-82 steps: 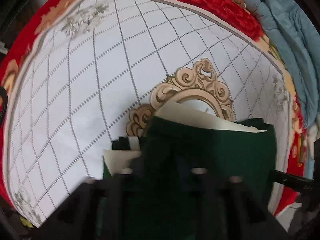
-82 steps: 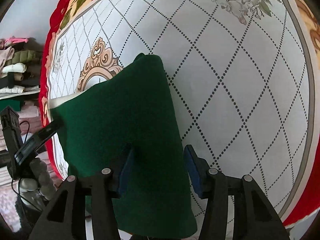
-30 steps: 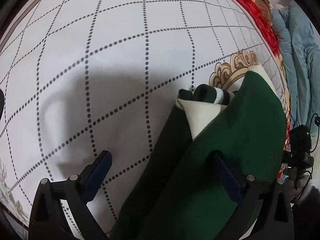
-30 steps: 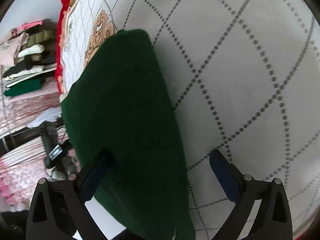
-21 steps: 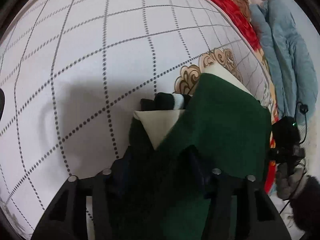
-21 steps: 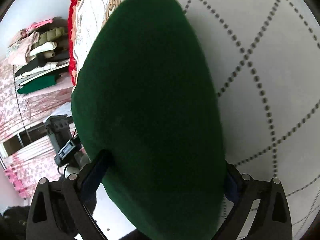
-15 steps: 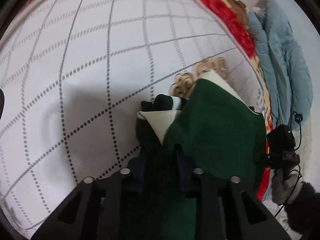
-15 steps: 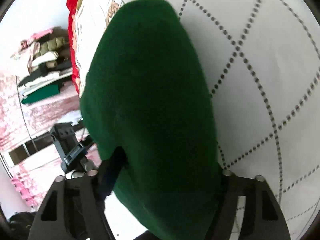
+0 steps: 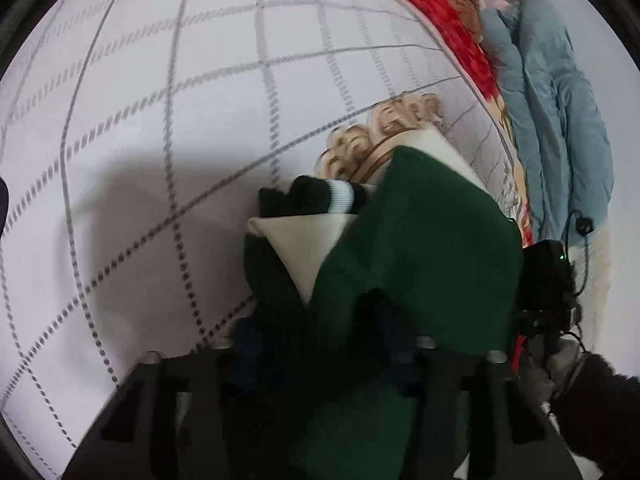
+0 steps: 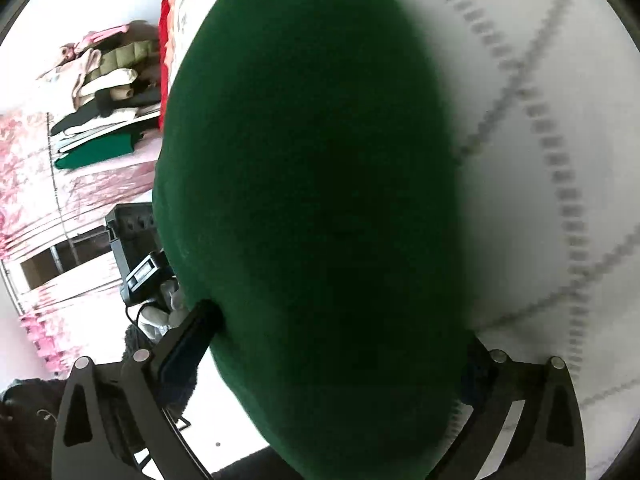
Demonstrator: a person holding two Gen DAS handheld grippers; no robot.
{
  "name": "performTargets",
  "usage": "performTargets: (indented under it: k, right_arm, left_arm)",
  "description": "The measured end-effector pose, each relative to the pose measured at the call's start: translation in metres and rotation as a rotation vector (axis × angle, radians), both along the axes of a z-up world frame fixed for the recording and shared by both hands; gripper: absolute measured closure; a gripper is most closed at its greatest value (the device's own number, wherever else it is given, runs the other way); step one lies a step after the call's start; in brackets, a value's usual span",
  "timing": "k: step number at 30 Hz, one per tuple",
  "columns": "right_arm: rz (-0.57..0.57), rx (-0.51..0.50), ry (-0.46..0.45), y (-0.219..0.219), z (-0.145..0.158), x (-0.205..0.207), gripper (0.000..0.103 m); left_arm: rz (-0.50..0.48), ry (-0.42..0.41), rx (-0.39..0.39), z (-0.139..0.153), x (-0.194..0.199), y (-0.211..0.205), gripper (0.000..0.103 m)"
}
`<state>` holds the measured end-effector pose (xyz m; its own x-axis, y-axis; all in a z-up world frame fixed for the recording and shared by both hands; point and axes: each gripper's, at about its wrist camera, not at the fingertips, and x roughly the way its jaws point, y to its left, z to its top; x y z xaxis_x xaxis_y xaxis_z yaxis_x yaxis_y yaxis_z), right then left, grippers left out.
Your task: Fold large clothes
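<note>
A folded dark green garment [image 9: 420, 248] with a cream lining and a striped cuff [image 9: 336, 196] is lifted off the white quilted bedspread [image 9: 160, 100]. My left gripper [image 9: 320, 344] is shut on its near edge; the cloth hides the fingertips. In the right wrist view the green garment [image 10: 320, 200] fills the middle. My right gripper [image 10: 336, 352] grips the folded bundle, one finger [image 10: 188, 344] on each side. The other gripper shows at the right edge of the left wrist view [image 9: 548, 288] and at the left of the right wrist view [image 10: 140, 272].
A blue padded blanket [image 9: 560, 120] lies past the bed's red floral border [image 9: 440, 28]. A stack of folded clothes [image 10: 104, 92] rests on a shelf at left, above pink patterned curtains [image 10: 48, 168].
Both grippers closed on the green garment and lifted it off the bedspread. The bundle now fills more of the right wrist view.
</note>
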<state>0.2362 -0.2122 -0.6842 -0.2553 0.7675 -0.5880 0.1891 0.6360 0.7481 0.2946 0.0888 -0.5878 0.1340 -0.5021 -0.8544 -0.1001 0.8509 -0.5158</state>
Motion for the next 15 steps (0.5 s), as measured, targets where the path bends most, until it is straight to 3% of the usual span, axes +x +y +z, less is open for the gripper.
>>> performTargets:
  k: [2,4,6,15]
  right_arm:
    - [-0.036,-0.032,-0.004,0.008,0.006,-0.003,0.007]
    - [-0.101,-0.011,-0.001,0.005,0.017,-0.007,0.038]
    - [-0.145,0.011,0.001,0.006,0.028,-0.012,0.049]
    - [-0.247,0.089,-0.036,0.017,0.088,0.014,0.057]
  left_arm:
    - [0.037,-0.025,0.035,0.013,0.004,0.0,0.084]
    - [0.049,-0.053,0.062,0.028,0.014,0.0,0.085]
    - [0.043,-0.071,0.064,0.038,0.02,0.0,0.087]
    - [-0.038,-0.176,0.12,0.107,0.064,-0.014,0.091]
